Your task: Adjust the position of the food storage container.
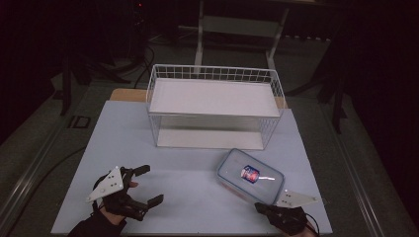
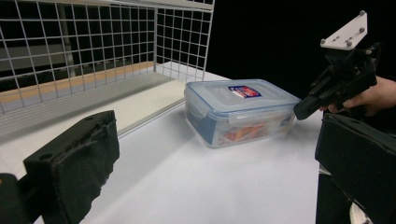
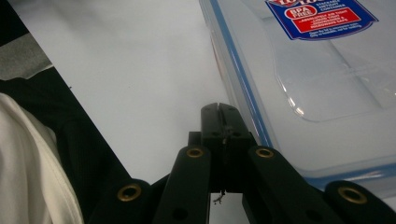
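Nearest the high camera, the right tool [image 1: 263,207] sits at the bottom edge of the pale blue-white surface [image 1: 188,182], its two black jaws pressed flat together with nothing between them. In the right gripper view the joined tips lie close along the near side wall of the clear rectangular plastic food box with a blue-sealed lid and a red-and-blue label [image 3: 317,70]; whether they actually touch the wall I cannot tell, since the angle is shallow. Closed like that, the tool reads as a pusher rather than a grabber, likely set to nudge or square up the box, which lies skewed to the surface's edges.

The left tool [image 1: 141,190] rests low at the near left, jaws spread wide and empty, pointing across toward the box. It looks parked in waiting, well apart from the box [image 1: 251,176], with bare surface between them.

The box stands on the right half of the surface, lid on, something orange-red dimly visible inside in the left gripper view. Its near right corner comes close to the surface's right edge, so a push that way has little margin; toward the left and centre there is plenty of free room.

Beyond it stands the white wire-grid basket with a flat white shelf inside [image 1: 215,74], just behind the box. The lower opening faces the box.
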`<state>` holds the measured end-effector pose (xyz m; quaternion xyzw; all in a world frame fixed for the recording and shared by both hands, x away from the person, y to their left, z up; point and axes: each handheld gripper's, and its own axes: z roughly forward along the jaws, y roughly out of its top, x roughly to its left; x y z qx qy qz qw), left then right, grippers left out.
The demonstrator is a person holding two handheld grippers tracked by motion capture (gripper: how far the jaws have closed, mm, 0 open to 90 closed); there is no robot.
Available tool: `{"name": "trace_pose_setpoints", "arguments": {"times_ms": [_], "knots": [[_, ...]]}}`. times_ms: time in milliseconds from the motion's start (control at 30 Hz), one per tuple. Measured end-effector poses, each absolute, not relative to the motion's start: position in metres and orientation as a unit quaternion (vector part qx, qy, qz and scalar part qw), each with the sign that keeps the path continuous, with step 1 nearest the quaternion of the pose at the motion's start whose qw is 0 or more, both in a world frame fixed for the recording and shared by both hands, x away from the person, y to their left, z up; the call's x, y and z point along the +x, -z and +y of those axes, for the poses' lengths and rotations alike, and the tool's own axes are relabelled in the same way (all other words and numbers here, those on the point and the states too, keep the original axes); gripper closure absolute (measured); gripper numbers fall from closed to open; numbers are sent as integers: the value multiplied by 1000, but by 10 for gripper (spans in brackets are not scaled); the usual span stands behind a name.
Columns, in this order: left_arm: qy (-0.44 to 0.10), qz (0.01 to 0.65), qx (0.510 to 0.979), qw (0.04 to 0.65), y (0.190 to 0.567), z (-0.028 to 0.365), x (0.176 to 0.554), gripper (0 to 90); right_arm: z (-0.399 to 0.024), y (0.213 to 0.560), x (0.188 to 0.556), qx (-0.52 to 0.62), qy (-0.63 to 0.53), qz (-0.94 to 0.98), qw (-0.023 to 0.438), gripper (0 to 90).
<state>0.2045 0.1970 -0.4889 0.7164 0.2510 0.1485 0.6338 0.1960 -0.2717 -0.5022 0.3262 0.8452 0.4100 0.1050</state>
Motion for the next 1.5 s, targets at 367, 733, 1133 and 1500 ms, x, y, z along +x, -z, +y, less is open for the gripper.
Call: {"name": "trace_pose_setpoints", "arguments": {"times_ms": [367,733,1133,1500], "knots": [[-151,249,718,633,488,197,203,0,-293,501,208,361,-401,832,130,900],[-152,250,717,632,488,197,203,0,-316,500,223,394,-396,814,158,900],[-151,249,719,631,488,196,203,0,-340,496,238,424,-383,798,191,900],[-150,249,721,630,489,195,203,0,-369,485,280,462,-385,765,232,900]]}}
